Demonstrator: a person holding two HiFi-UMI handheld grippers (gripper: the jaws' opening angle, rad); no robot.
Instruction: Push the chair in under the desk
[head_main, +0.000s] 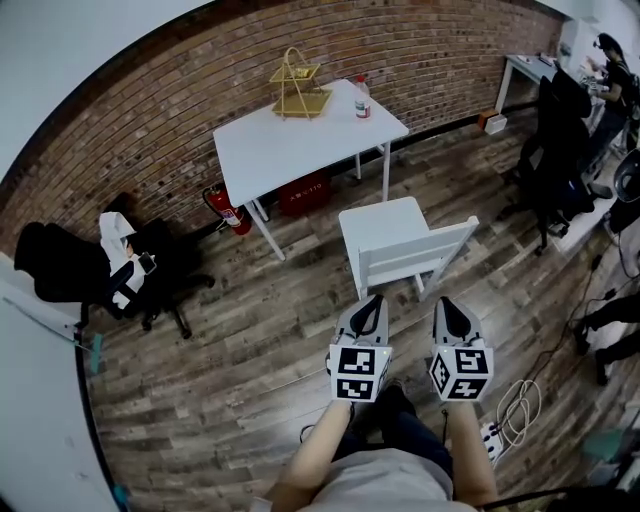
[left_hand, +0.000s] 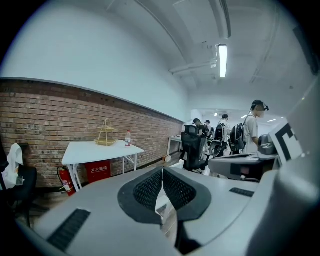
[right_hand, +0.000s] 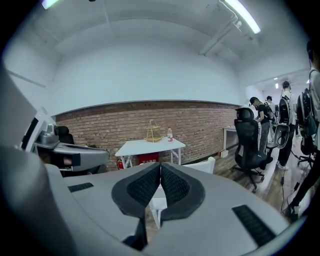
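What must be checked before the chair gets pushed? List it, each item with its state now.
1. Left tool shut and empty: ok.
2. Right tool shut and empty: ok.
3. Backrest of the chair faces both tools: ok.
4. Tools on the backrest: not ok, both are short of it.
5. Chair lined up between desk legs: not ok, it faces one leg.
6. Room under the desk: cannot tell; a red box sits there.
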